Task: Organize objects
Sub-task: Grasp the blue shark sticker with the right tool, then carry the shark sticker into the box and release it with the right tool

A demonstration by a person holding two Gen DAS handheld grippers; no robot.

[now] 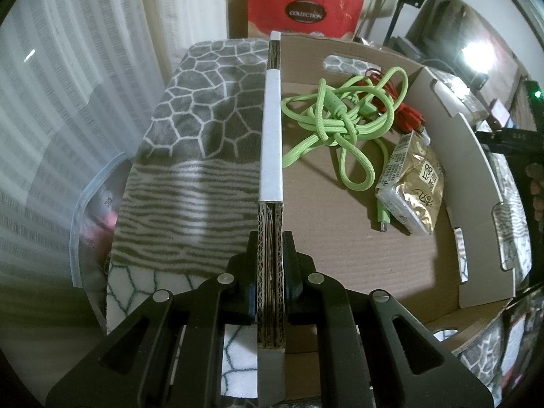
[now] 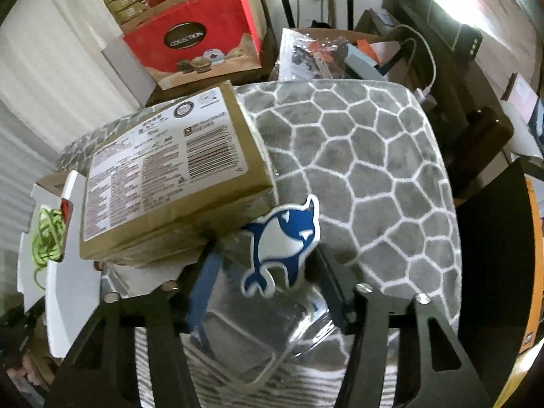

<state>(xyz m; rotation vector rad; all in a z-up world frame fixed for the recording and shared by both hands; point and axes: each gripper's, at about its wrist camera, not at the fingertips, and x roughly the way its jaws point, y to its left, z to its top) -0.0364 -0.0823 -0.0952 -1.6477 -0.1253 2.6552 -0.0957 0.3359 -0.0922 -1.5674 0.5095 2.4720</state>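
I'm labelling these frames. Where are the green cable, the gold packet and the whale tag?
green cable [image 1: 335,120]: left wrist view, knotted middle.
gold packet [image 1: 413,183]: left wrist view, front face.
whale tag [image 2: 282,243]: right wrist view, white belly.

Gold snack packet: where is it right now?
In the left wrist view, the gold packet lies on the floor of the cardboard box, right of centre, beside the green cable and near the right wall.

Box floor [image 1: 340,255] near corner bare; green cable [image 1: 336,115], gold packet [image 1: 413,187] crowd far-right corner. Box wall [image 1: 270,142] blocks left side.
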